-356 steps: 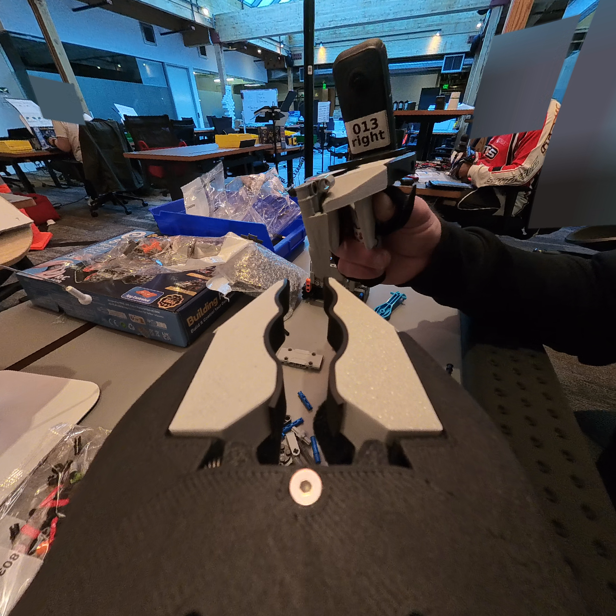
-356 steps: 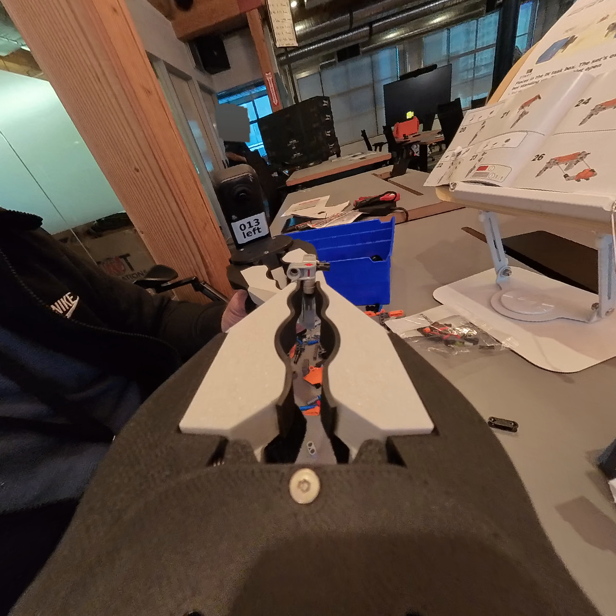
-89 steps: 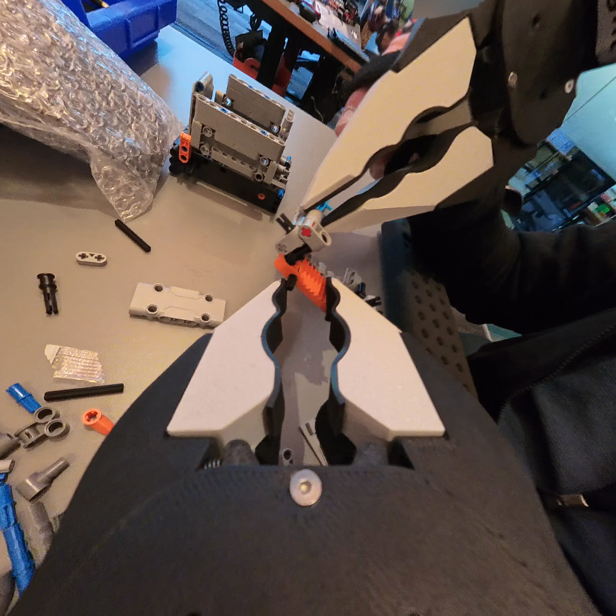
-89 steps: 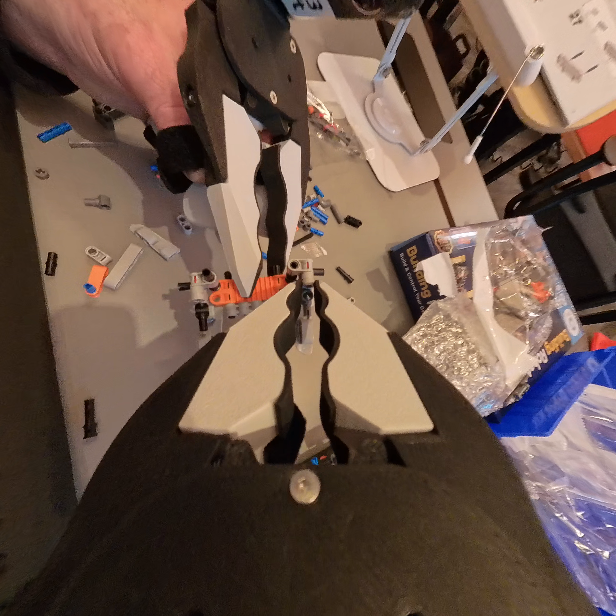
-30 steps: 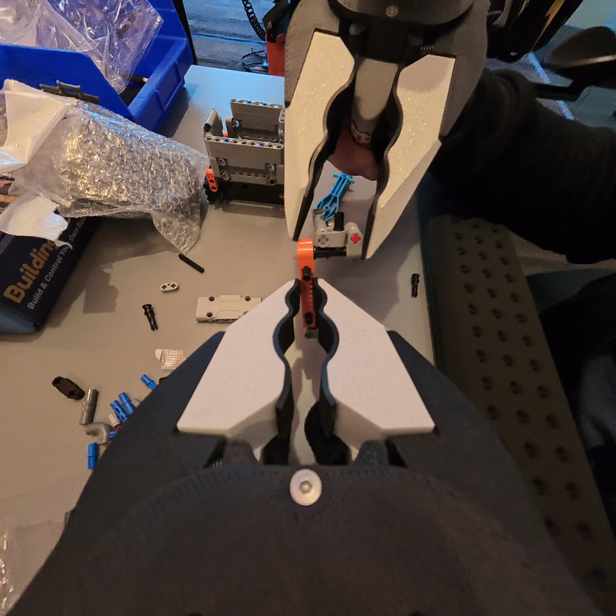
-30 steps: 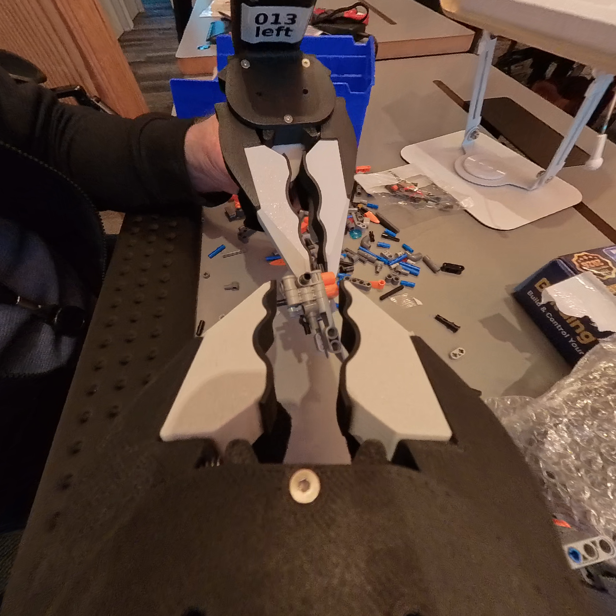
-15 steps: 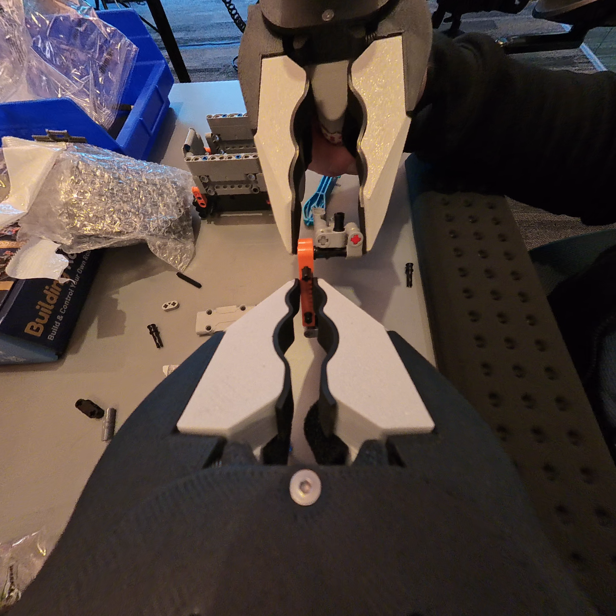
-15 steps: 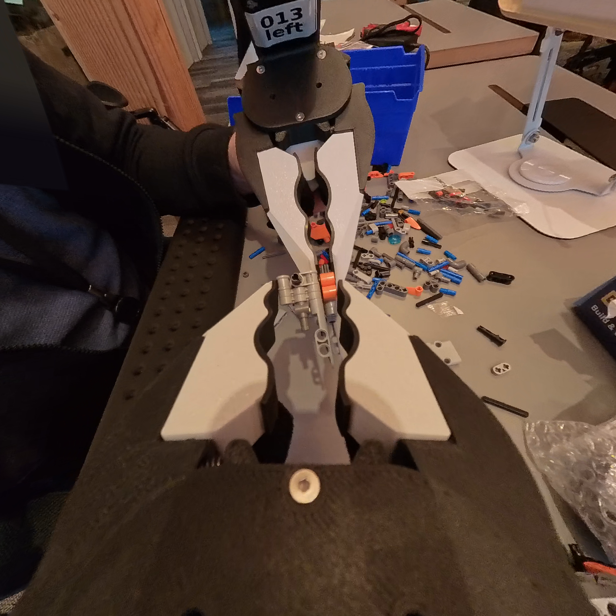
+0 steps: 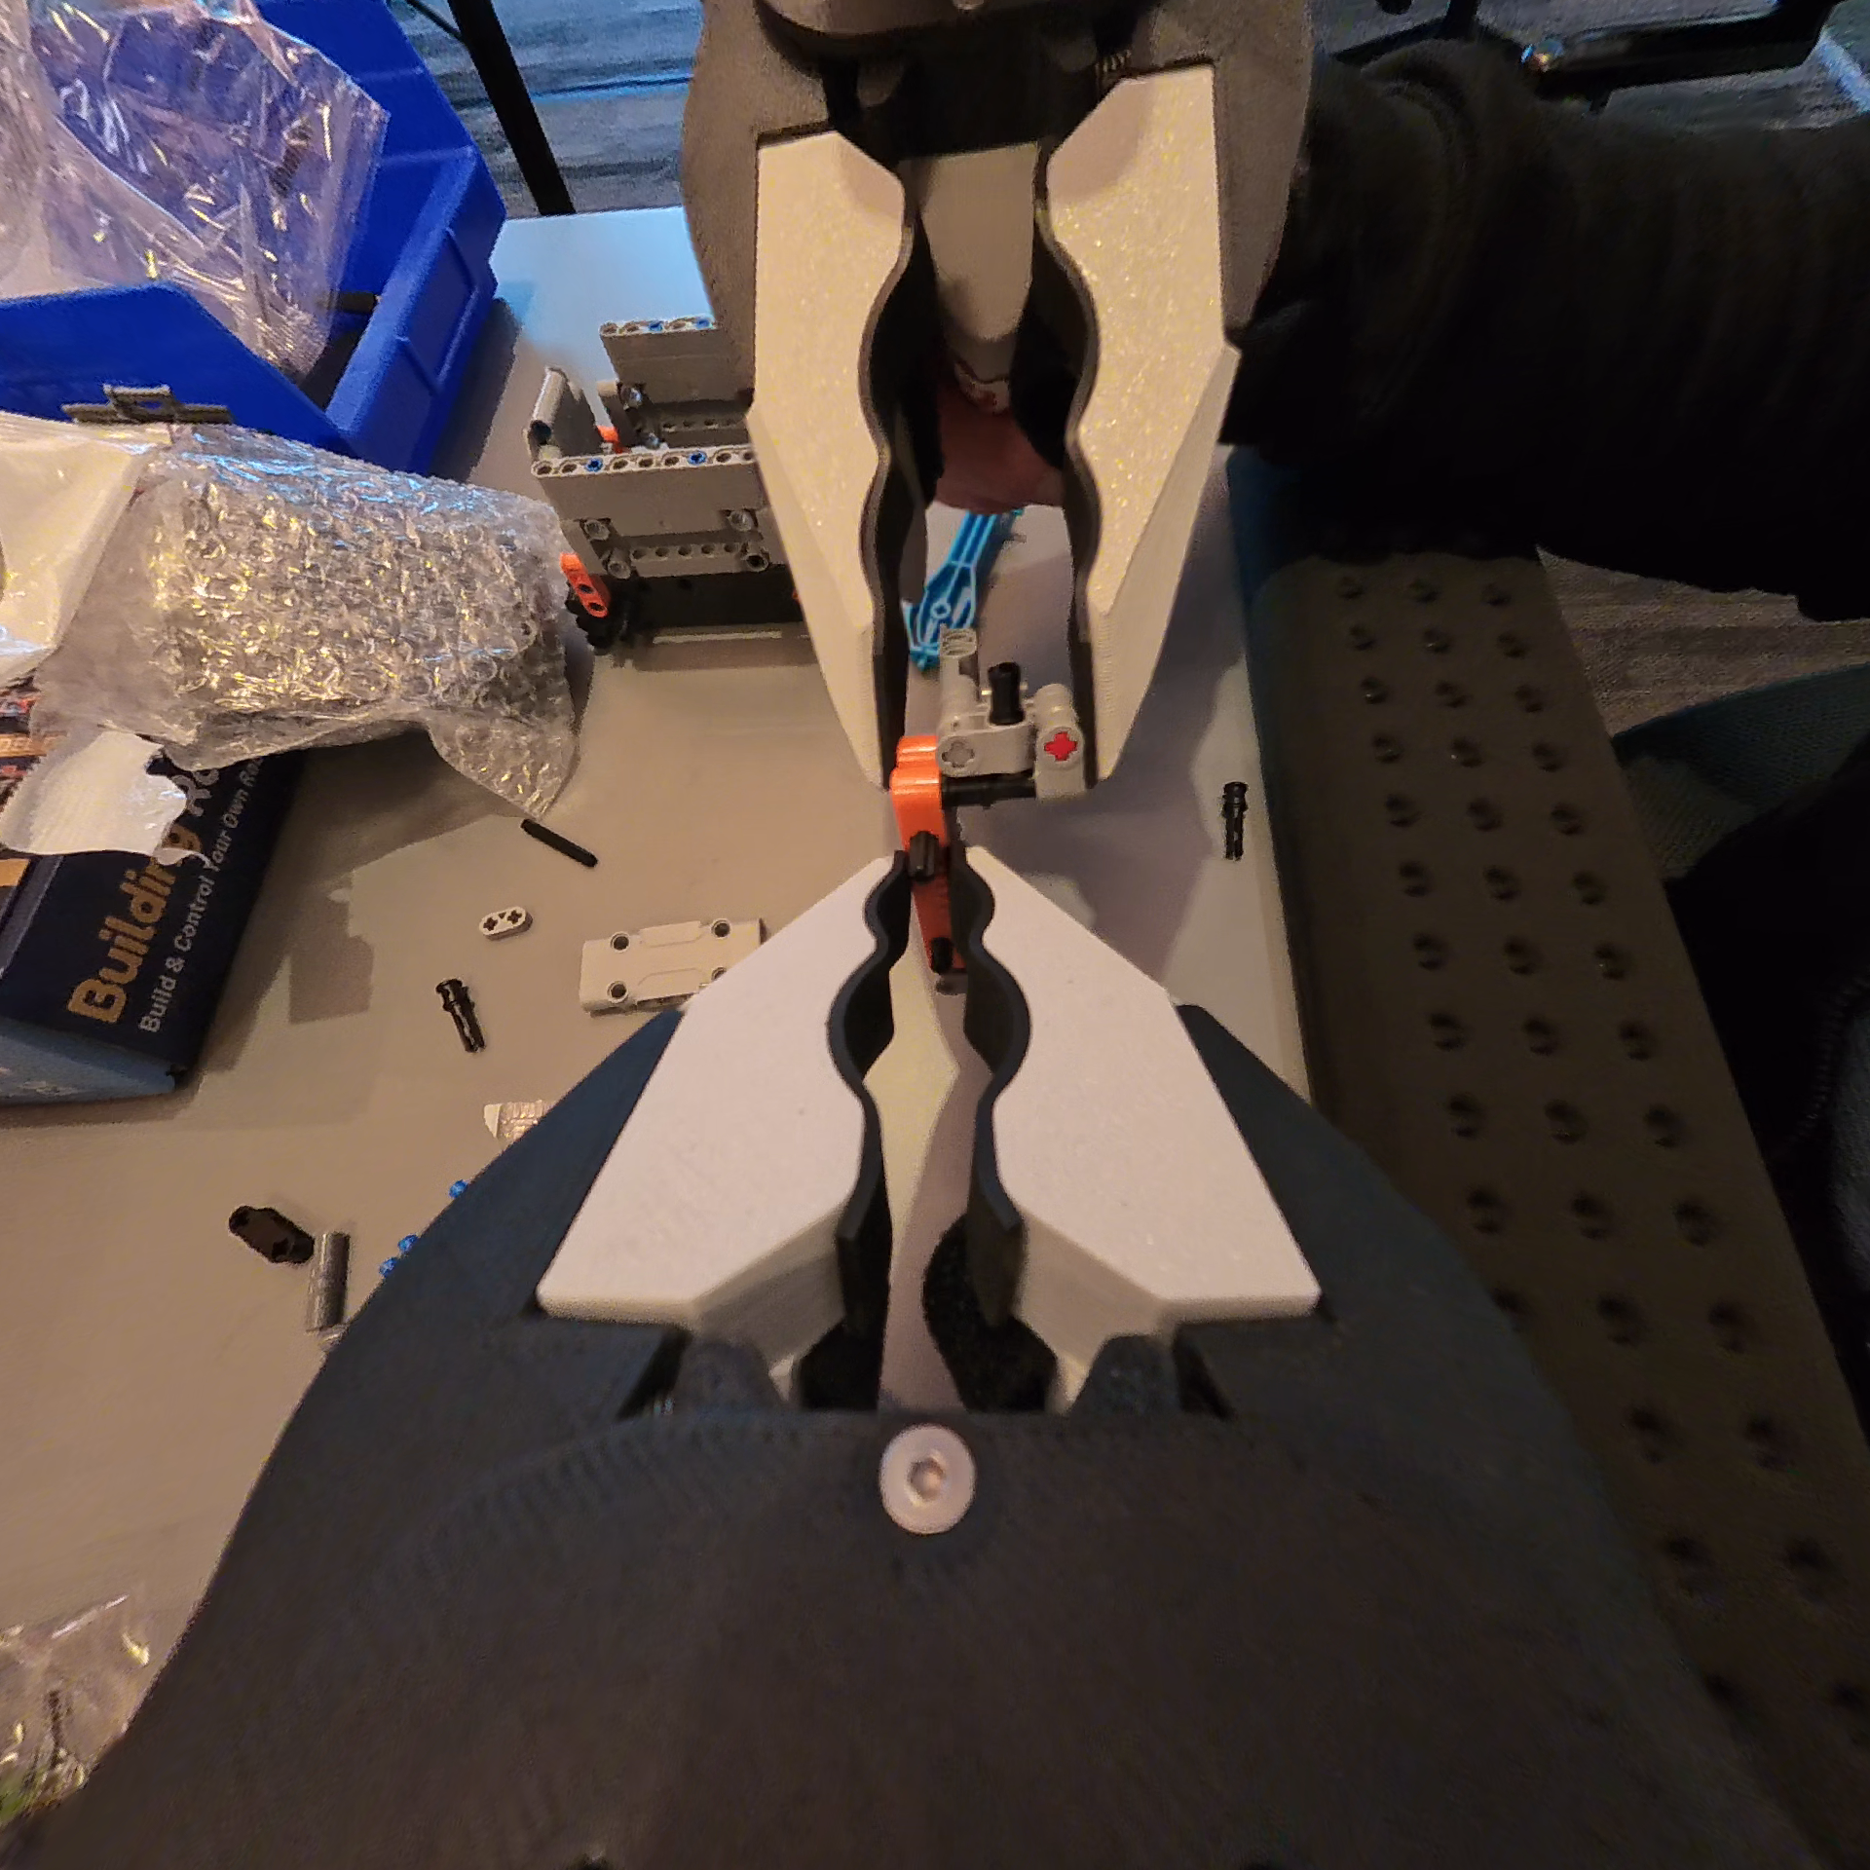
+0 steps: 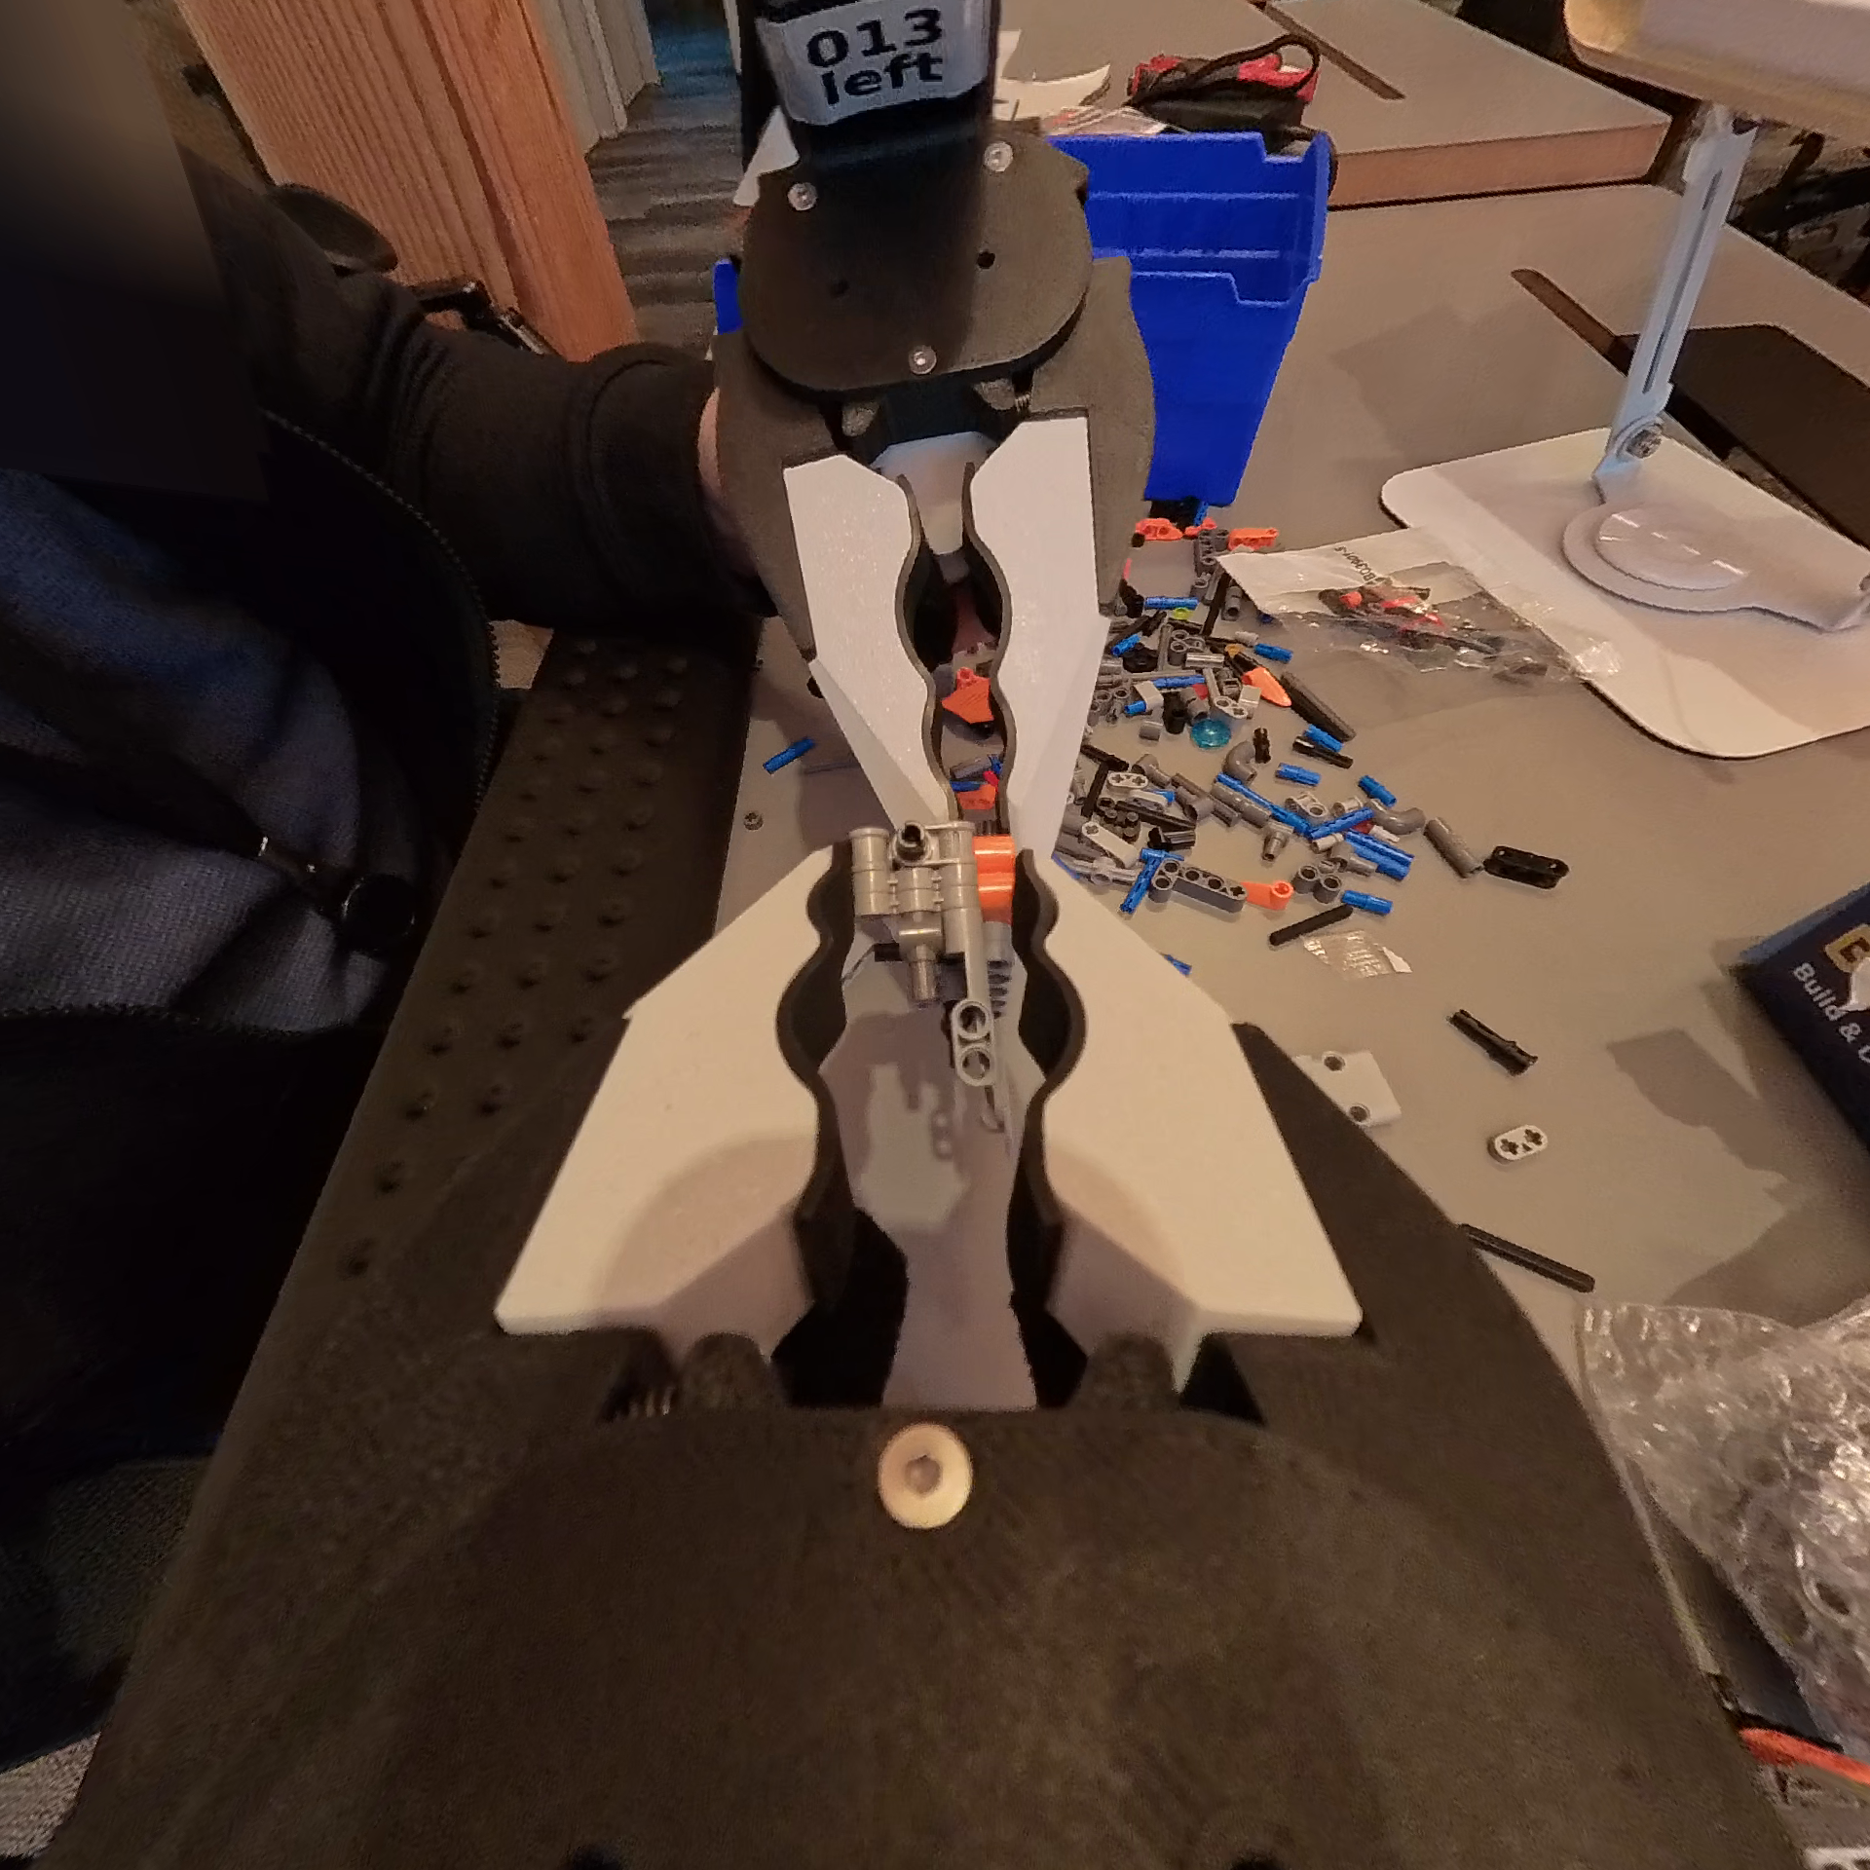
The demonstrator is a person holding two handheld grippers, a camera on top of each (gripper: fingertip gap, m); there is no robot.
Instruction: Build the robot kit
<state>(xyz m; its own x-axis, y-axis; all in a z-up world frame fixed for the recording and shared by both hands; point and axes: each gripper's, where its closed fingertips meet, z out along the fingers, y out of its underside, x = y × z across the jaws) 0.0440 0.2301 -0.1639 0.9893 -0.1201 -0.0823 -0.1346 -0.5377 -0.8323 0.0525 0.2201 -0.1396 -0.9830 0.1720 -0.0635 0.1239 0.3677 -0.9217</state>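
My left gripper [image 9: 929,880] is shut on a thin orange beam [image 9: 923,810] and holds it upright above the grey table. The beam's top end is joined to a small grey connector assembly [image 9: 997,734] with a black pin and a red cross axle. My right gripper [image 9: 987,769] comes in from the far side. Its fingers close across this assembly, touching the orange end and the grey end. In the right wrist view the grey assembly [image 10: 916,890] and the orange end [image 10: 994,870] sit between my right gripper's tips [image 10: 926,870]. The left gripper [image 10: 976,810] points in from behind.
A grey block build [image 9: 658,506], bubble wrap [image 9: 304,587], a blue bin [image 9: 253,334] and a dark blue box [image 9: 101,961] lie to the left. Loose small parts [image 10: 1265,789] and a white stand base [image 10: 1619,567] are on the table. A black perforated mat [image 9: 1518,1012] lines the edge. Left and right tips are no more than a few centimetres apart.
In the last second the right gripper's fingers have narrowed onto the grey and orange assembly, and the two grippers have drawn slightly closer. Earlier, the right gripper held the grey piece alone.
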